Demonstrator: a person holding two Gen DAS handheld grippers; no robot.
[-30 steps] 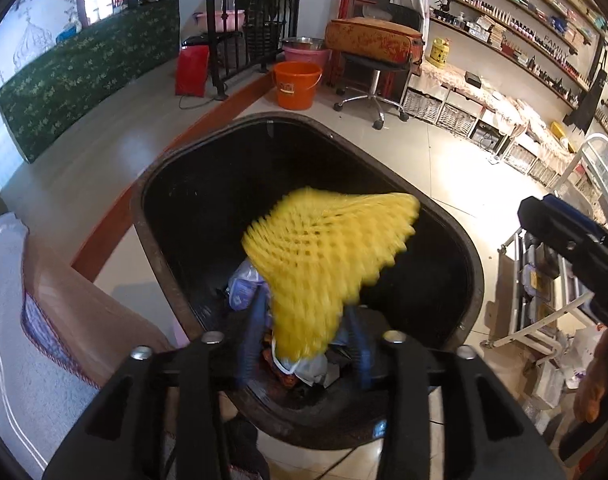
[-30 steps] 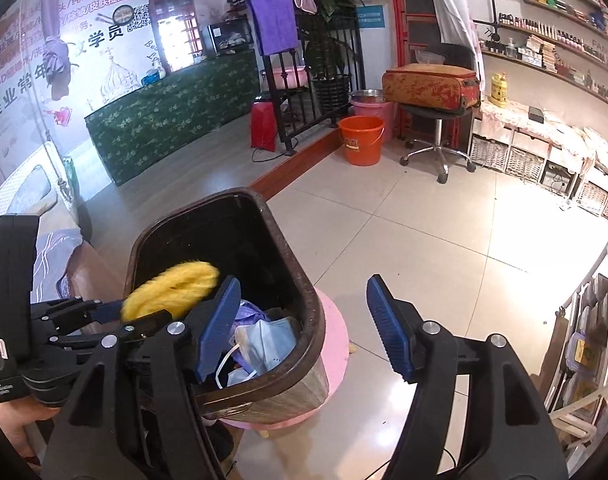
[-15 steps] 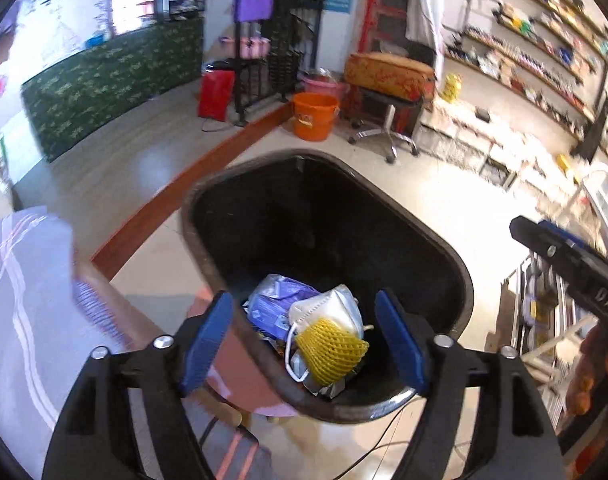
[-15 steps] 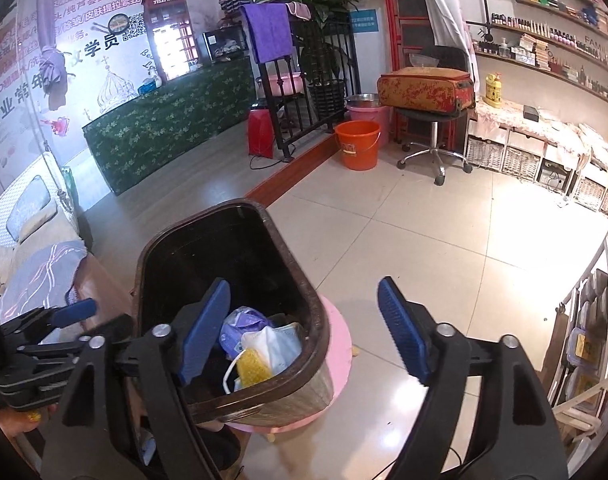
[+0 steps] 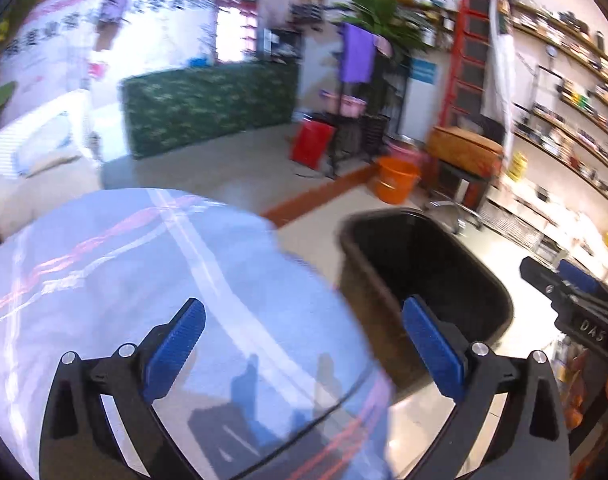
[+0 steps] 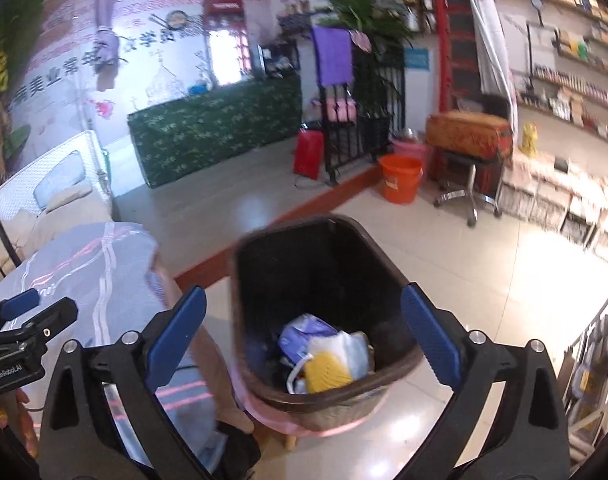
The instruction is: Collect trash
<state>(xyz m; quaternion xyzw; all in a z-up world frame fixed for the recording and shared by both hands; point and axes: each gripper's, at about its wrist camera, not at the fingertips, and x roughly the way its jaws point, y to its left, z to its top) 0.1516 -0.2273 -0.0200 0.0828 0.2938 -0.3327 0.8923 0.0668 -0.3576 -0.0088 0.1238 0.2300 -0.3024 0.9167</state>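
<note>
While the left gripper (image 5: 304,344) hung over a pale blue striped bedspread (image 5: 123,280), its fingers were opening with nothing between them, dark brown plastic bin (image 5: 424,280) just beside. From the right view, right gripper (image 6: 304,328) was opening too, empty, above the bin holding yellow foam netting (image 6: 328,372) and face masks (image 6: 344,348). Looked mostly done, no loose trash visible.

A: What stands by the orange bucket (image 6: 400,179)?
B: A swivel stool (image 6: 466,168) just right of it, a red bag (image 6: 308,153) to its left.
A: Farther left?
B: A green-covered counter (image 6: 215,128); wall shelves (image 6: 572,80) lie right.
</note>
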